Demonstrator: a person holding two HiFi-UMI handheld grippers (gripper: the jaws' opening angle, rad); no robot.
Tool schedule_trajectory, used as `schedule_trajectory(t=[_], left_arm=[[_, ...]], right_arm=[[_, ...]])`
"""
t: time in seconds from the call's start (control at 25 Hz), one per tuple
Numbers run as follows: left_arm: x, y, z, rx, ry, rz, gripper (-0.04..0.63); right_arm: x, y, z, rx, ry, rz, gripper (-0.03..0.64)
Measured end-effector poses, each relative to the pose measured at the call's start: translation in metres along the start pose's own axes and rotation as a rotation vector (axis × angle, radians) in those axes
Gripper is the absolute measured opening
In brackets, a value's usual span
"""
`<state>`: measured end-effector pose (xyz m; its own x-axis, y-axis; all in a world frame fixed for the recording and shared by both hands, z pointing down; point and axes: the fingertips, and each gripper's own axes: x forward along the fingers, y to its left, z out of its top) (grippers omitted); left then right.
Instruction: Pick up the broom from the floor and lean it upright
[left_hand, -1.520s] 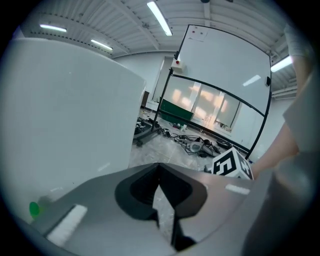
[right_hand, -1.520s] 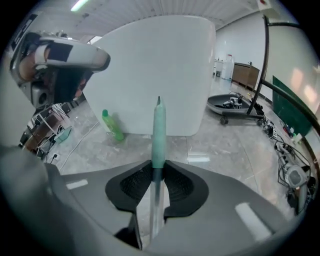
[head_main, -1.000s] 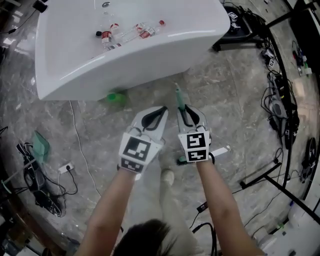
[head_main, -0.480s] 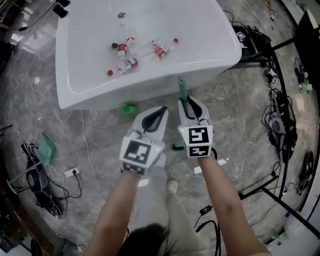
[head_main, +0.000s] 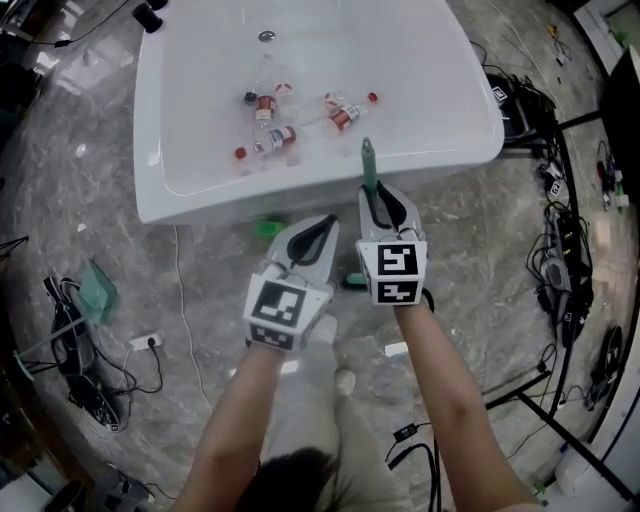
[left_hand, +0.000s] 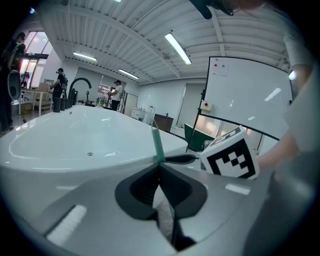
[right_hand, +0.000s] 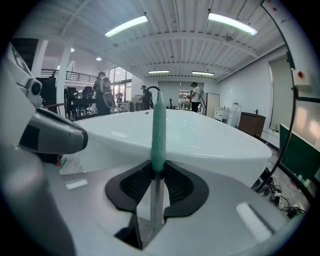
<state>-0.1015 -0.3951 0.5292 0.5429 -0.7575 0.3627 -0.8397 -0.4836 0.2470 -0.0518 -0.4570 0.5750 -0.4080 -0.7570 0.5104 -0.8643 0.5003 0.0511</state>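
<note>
Jaws on the right gripper (right_hand: 157, 172) were clamped on the broom (right_hand: 158, 135), pinching its thin metal shaft just below the teal sleeve that capped the top. That grip held the stick near vertical, its tip rising in front of the white bathtub (head_main: 160, 160). I judged the tub's smooth, rounded rim to be the likely rest for it (nothing else solid stood as near). The left gripper (left_hand: 160, 167) hung just beside, its ribbed dark jaws pressed together on nothing, free, I supposed, to steady the handle. Plastic bottles (head_main: 270, 140) lay in the glossy basin, and the broom's lower end was hidden below the grippers, over the veined grey stone floor (head_main: 150, 290).
</note>
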Motion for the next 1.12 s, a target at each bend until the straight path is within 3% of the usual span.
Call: schedule_trajectory(t=[0.36, 0.64, 1.12], left_arm=[[-0.002, 0.008, 0.001, -0.012, 0.016, 0.016, -0.002], [-0.001, 0.003, 0.010, 0.003, 0.001, 0.024, -0.002], [-0.037, -0.033, 0.032, 0.039, -0.062, 0.028, -0.002]], right_arm=[[0.004, 0.001, 0.003, -0.017, -0.016, 0.013, 0.089], [0.001, 0.007, 0.014, -0.028, -0.009, 0.027, 0.149], [-0.080, 0.029, 0.066, -0.022, -0.145, 0.084, 0.181]])
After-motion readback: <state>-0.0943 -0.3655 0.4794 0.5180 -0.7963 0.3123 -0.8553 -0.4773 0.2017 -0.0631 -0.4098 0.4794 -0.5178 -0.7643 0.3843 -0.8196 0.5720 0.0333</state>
